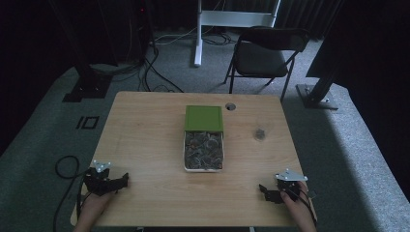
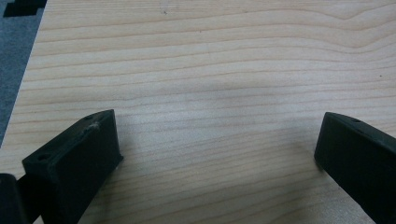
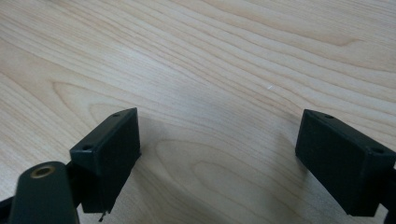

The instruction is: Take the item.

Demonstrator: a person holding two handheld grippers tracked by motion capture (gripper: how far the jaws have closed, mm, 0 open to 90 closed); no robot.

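Note:
An open white box (image 1: 203,151) of small dark pieces sits mid-table, its green lid (image 1: 204,118) lying just behind it. My left gripper (image 1: 123,182) rests at the table's front left corner, held by a hand, jaws pointing right. In the left gripper view its jaws stand wide apart over bare wood, so the left gripper (image 2: 219,140) is open and empty. My right gripper (image 1: 263,191) rests at the front right, jaws pointing left. The right gripper (image 3: 217,140) is also open, with only wood grain between its jaws.
A small dark object (image 1: 260,134) lies to the right of the box. The wooden table (image 1: 145,145) has a cable hole (image 1: 230,106) near its back edge. A black folding chair (image 1: 263,55) and stand legs are on the floor beyond.

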